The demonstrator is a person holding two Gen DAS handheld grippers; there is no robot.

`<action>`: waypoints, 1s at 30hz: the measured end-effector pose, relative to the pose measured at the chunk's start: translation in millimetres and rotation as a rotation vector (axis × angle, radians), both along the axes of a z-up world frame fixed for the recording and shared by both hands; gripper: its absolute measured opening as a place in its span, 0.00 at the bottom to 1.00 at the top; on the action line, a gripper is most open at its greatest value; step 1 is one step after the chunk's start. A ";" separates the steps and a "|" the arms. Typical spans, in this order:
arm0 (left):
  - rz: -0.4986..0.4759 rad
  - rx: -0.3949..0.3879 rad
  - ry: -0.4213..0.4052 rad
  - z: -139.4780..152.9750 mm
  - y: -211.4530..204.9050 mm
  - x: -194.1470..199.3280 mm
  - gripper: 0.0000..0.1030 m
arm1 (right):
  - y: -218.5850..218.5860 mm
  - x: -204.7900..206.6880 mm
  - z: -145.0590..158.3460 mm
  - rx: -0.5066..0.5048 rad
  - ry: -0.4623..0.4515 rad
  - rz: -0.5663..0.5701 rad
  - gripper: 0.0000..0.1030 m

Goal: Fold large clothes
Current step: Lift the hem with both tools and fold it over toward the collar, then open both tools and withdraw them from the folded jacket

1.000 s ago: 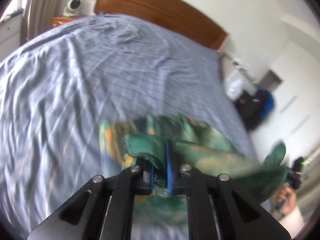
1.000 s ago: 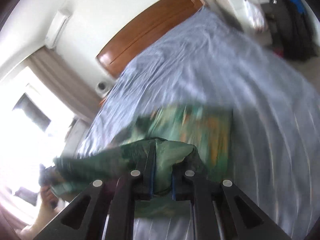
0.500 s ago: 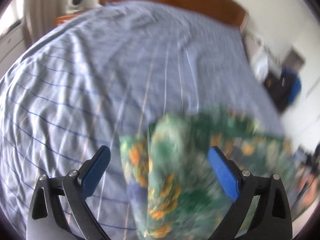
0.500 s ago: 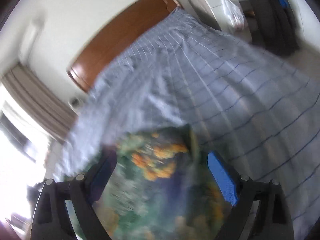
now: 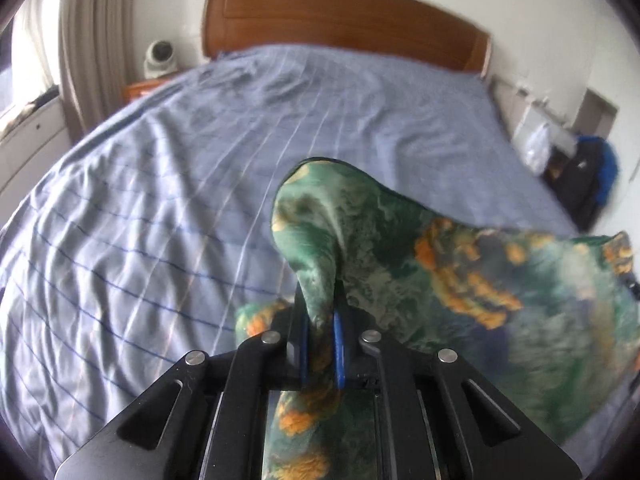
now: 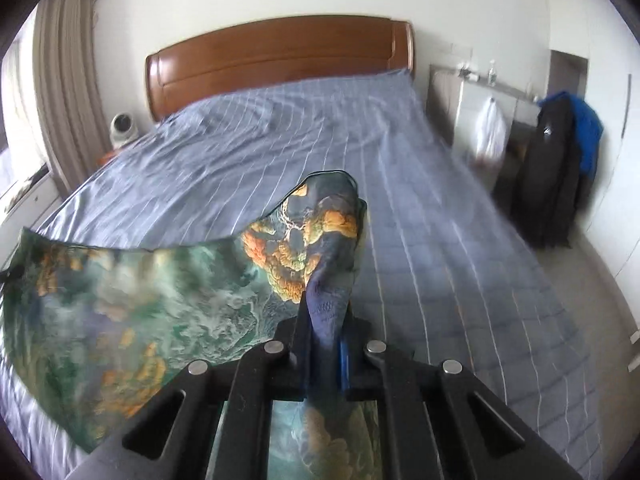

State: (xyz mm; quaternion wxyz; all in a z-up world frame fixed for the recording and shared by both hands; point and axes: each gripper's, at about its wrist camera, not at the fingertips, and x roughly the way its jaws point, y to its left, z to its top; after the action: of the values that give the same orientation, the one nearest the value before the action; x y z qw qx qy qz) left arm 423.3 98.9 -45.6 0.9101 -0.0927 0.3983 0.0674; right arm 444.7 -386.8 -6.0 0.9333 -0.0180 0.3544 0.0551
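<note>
A: Left claw (image 5: 320,332): pinched tight on a bunched corner of green-and-orange patterned garment (image 5: 460,264). Blue pads barely apart, cloth pressed between. Fold of cloth standing up past the tips toward 12 o'clock.

B: Same at right claw (image 6: 325,344). Clamped on another corner of the garment (image 6: 132,292), darker blue-grey there with orange blotches. Peak of cloth poking up toward 12 o'clock.

A: Rest of the garment in the left view: spread out toward 3 o'clock, edge blurred.

B: In the right view: spread toward 9 o'clock, stretched sheet-like, over the near end of the bed (image 6: 460,248). Touching the bedding or not: cannot tell.

A: Bed (image 5: 140,220) under blue-grey striped cover, wrinkled. Wooden headboard (image 5: 340,16) at 12 o'clock. Curtain (image 5: 84,40) at 10 o'clock.

B: Dark jacket with blue (image 6: 560,168) hanging at 2 o'clock.
</note>
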 end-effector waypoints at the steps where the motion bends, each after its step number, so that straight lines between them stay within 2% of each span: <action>1: 0.007 0.020 0.037 -16.2 -1.3 7.3 0.10 | -0.4 12.8 -15.5 0.007 0.030 -0.026 0.09; 2: 0.016 0.034 0.105 -42.7 -1.7 14.4 0.12 | -0.8 18.6 -28.5 0.009 0.059 -0.042 0.09; 3: 0.016 0.032 0.152 -63.1 -1.7 17.5 0.15 | -0.9 27.0 -56.5 0.007 0.124 -0.071 0.10; 4: 0.010 0.034 0.168 -78.8 -2.8 17.1 0.16 | -1.1 32.7 -81.3 -0.002 0.178 -0.088 0.10; 5: 0.005 0.059 0.132 -87.3 -5.6 11.4 0.17 | 0.1 37.0 -97.9 -0.009 0.206 -0.093 0.12; 7: 0.008 0.083 0.096 -86.1 -7.7 7.0 0.20 | 5.8 30.5 -121.0 -0.047 0.186 -0.091 0.13; 10: 0.021 0.061 0.095 -78.0 -4.2 1.6 0.31 | 3.7 27.8 -123.6 -0.047 0.162 -0.095 0.17; 11: 0.044 0.062 0.098 -72.7 -0.7 -0.1 0.44 | -1.1 29.3 -122.7 -0.018 0.173 -0.100 0.23; 12: 0.069 0.067 0.100 -71.2 1.5 3.0 0.64 | -4.1 28.7 -122.0 -0.001 0.182 -0.106 0.30; 13: 0.090 0.073 0.093 -61.8 3.8 -3.1 0.74 | -8.3 28.0 -118.2 0.021 0.187 -0.115 0.35; 14: 0.099 0.075 0.066 -48.8 3.3 -14.1 0.89 | -11.5 20.3 -109.4 0.050 0.184 -0.124 0.52; 15: 0.099 0.080 0.037 -37.1 2.9 -23.7 0.93 | -14.6 14.9 -103.0 0.073 0.175 -0.123 0.73; 17: 0.094 0.111 0.002 -17.4 -1.9 -47.4 0.94 | -20.5 -7.8 -79.0 0.133 0.112 -0.107 0.84; 20: 0.070 0.157 -0.008 2.2 -14.8 -83.2 0.94 | -20.5 -40.9 -59.5 0.133 0.061 -0.088 0.84; 22: 0.058 0.172 -0.020 11.8 -24.3 -106.5 0.94 | -22.9 -77.6 -49.8 0.131 0.049 -0.073 0.87; 24: 0.055 0.175 -0.022 18.6 -33.3 -124.1 0.95 | -23.6 -107.0 -47.7 0.127 0.060 -0.066 0.90; 30: 0.024 0.180 -0.037 38.5 -58.9 -168.2 0.95 | -14.3 -179.7 -58.4 0.084 0.101 -0.023 0.90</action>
State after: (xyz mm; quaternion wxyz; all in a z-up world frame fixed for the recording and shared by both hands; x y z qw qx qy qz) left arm 255.1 40.0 -7.1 0.9210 -0.0163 0.3726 0.1122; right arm 265.0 -401.0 -64.3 0.9147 0.0278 0.3986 0.0601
